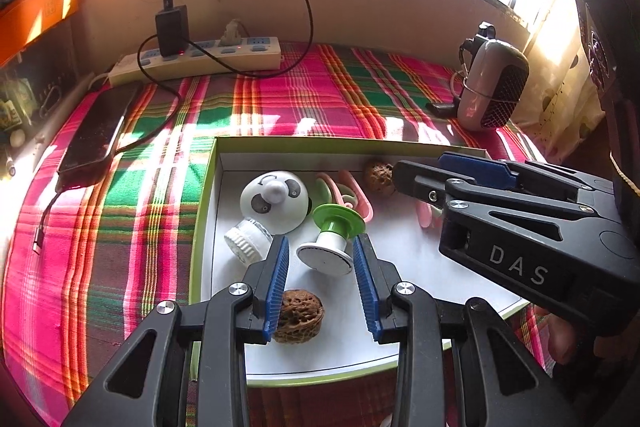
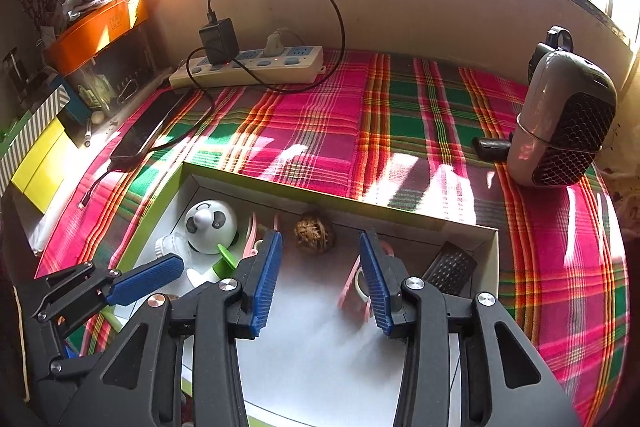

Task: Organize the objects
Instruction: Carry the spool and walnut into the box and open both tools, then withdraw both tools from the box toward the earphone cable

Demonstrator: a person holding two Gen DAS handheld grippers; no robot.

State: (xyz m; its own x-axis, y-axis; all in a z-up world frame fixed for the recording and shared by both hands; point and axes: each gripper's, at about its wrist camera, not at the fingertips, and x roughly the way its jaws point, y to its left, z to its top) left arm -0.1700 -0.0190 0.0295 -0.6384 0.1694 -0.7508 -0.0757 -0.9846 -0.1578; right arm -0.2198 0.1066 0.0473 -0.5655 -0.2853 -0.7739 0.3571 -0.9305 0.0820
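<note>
Left tongs [image 1: 322, 283] gape over the box [image 1: 208, 187], nothing held, a walnut [image 1: 298, 315] lying against one pad; right tongs [image 2: 320, 279] stand open and empty too. Panda toy [image 1: 274, 199] sits in the box's far-left corner.

Rough, wrinkled walnut [image 1: 298, 315] lies in a smooth cardboard box [image 1: 208, 187] on woven plaid cloth [image 1: 120, 227].

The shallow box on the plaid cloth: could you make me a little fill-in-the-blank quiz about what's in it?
1. The box has a rim coloured ____.
2. The white dome is painted with the face of a ____.
3. A walnut lies between the left gripper's open blue fingers, and a second one lies by the box's ____ wall.
4. The spool has a white end and a ____ end.

Missing words: green; panda; far; green
</note>
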